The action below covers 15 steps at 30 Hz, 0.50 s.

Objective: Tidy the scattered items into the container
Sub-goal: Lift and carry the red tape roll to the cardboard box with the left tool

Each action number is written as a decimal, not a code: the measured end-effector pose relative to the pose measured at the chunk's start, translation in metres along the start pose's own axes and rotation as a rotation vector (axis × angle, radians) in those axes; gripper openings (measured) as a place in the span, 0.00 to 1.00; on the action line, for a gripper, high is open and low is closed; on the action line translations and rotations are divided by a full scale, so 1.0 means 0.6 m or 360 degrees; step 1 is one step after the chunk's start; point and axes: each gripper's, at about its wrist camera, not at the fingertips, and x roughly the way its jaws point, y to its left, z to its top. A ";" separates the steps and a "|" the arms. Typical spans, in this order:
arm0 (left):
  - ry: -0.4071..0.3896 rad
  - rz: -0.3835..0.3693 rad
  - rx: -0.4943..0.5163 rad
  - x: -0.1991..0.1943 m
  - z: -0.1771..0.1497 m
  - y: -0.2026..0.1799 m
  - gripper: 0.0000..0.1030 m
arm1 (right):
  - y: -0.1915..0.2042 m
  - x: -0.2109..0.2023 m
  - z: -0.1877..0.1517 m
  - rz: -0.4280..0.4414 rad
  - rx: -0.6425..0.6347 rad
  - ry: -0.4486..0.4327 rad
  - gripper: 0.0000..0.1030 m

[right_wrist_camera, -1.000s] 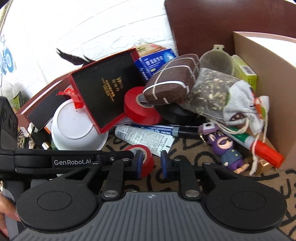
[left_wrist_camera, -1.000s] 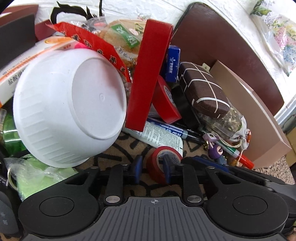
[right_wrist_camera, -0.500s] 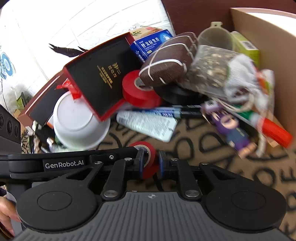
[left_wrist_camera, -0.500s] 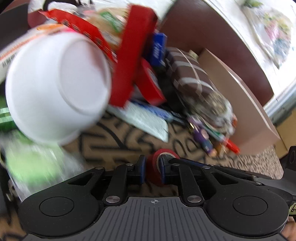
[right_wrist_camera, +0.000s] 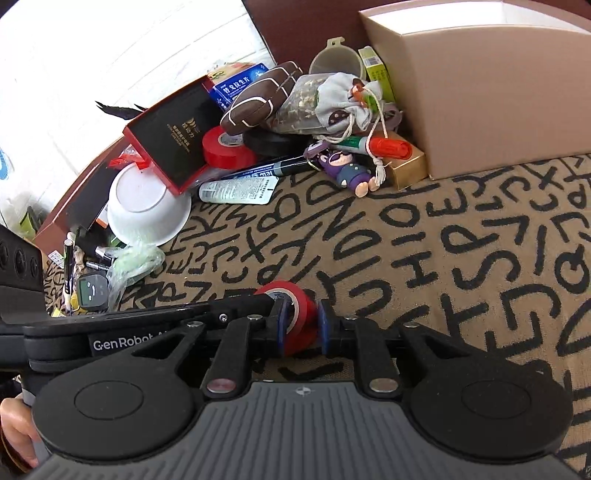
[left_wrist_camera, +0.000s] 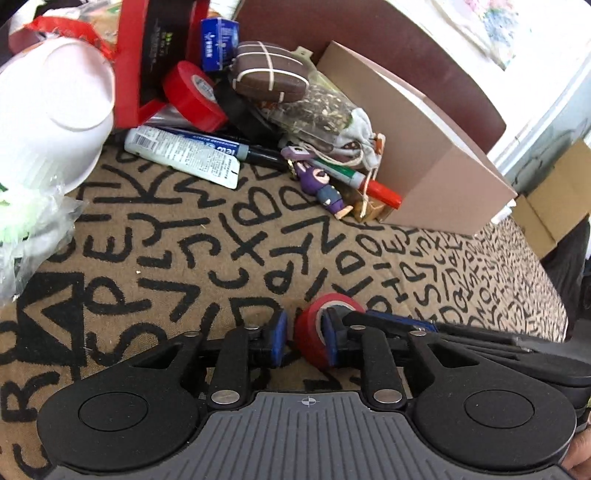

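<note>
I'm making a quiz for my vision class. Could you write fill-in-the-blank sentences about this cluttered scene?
1. The right tool grips a small ____ tape roll.
2. The overturned bowl is ____.
3. The cloth is patterned with black ____.
Missing words: red; white; letters.

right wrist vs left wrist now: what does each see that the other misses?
Only the right wrist view: a green box behind the pile and a small grey gadget at the left edge. Only the left wrist view: a floral cloth and a second carton at far right. Both: the red tape roll nearest the cameras, the cardboard box, white bowl, purple figure.
</note>
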 end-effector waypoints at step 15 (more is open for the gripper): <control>0.0023 0.0023 0.0021 -0.002 0.006 -0.032 0.25 | -0.006 -0.015 -0.008 0.0021 0.0011 -0.0022 0.16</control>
